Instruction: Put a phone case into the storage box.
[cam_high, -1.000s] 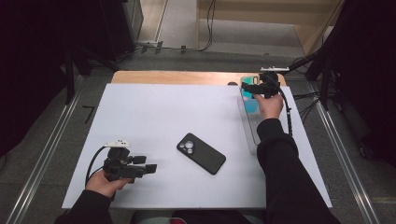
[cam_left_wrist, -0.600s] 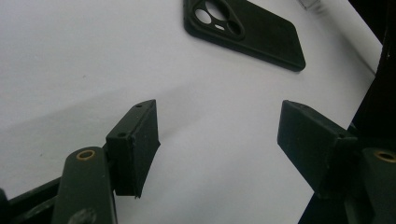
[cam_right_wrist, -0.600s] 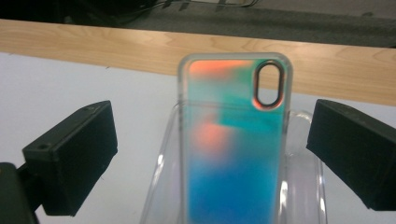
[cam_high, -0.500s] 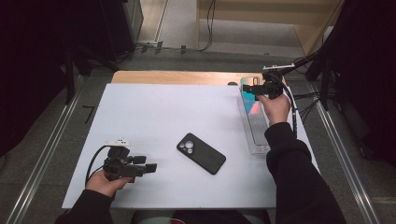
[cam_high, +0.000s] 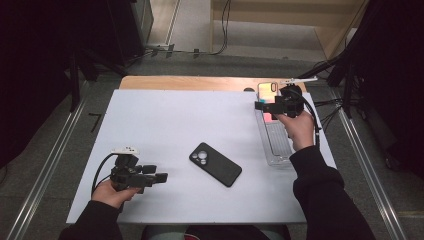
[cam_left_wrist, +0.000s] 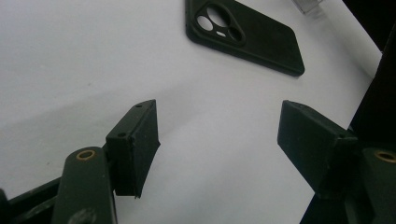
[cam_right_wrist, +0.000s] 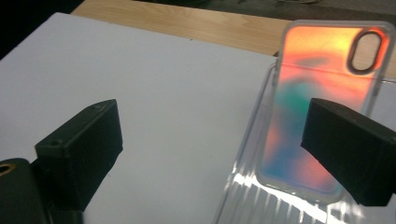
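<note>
High view looked forward and down from person's side, took in whole white desk (cam_high: 165, 115) from far off. Left gripper view sat low near front left corner, very close to desk (cam_left_wrist: 70, 60), faced toward black phone (cam_left_wrist: 247, 35) mid-desk; high view shared that phone (cam_high: 215, 164). Right gripper view looked close over far right edge at iridescent phone case (cam_right_wrist: 308, 107) in clear tray (cam_right_wrist: 243, 196); high view shared tray (cam_high: 278, 150).

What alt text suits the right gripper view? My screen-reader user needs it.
An iridescent orange-and-teal phone case lies in a clear tray on a white table, seen between the open right gripper and its two black jaws.
</note>
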